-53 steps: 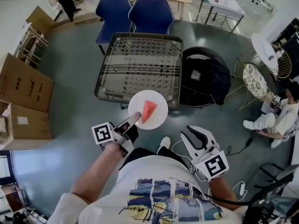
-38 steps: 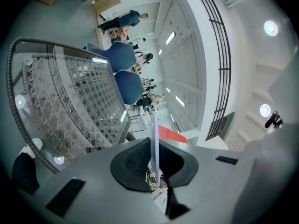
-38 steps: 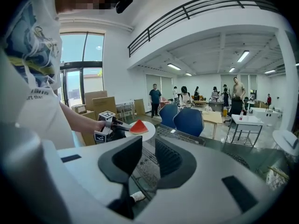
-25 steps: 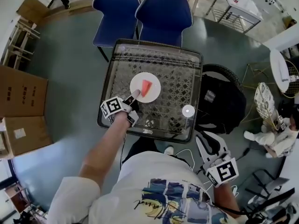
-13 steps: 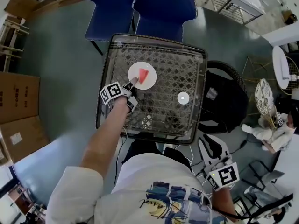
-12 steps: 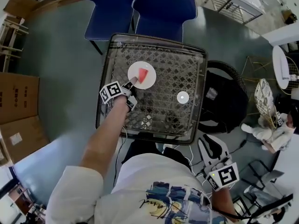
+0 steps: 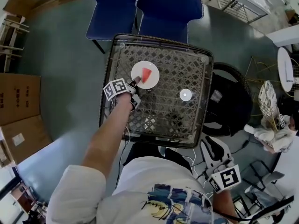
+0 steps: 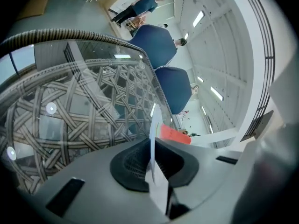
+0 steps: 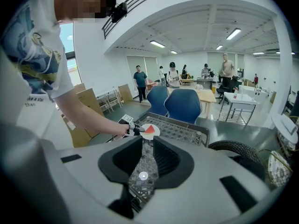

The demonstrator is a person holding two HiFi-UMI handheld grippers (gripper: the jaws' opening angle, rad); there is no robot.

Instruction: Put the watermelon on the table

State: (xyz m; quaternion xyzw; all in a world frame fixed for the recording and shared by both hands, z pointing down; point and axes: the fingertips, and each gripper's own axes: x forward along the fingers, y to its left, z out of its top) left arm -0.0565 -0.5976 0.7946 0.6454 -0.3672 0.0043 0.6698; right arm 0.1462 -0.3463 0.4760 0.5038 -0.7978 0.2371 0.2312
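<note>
Pinching the plate's (image 7: 138,68) near rim, the left gripper's (image 7: 136,82) jaws carry the watermelon (image 7: 147,73) just beyond them over the bench (image 7: 187,120); the right gripper (image 7: 212,147), jaws slightly apart and empty, hangs well back.

Left arm (image 7: 110,134) outstretched, left tongs (image 7: 136,82) clamping plate (image 7: 138,68); right tongs (image 7: 211,146) parted.

Plate (image 7: 139,68) rim hidden within left claw (image 7: 135,82)
</note>
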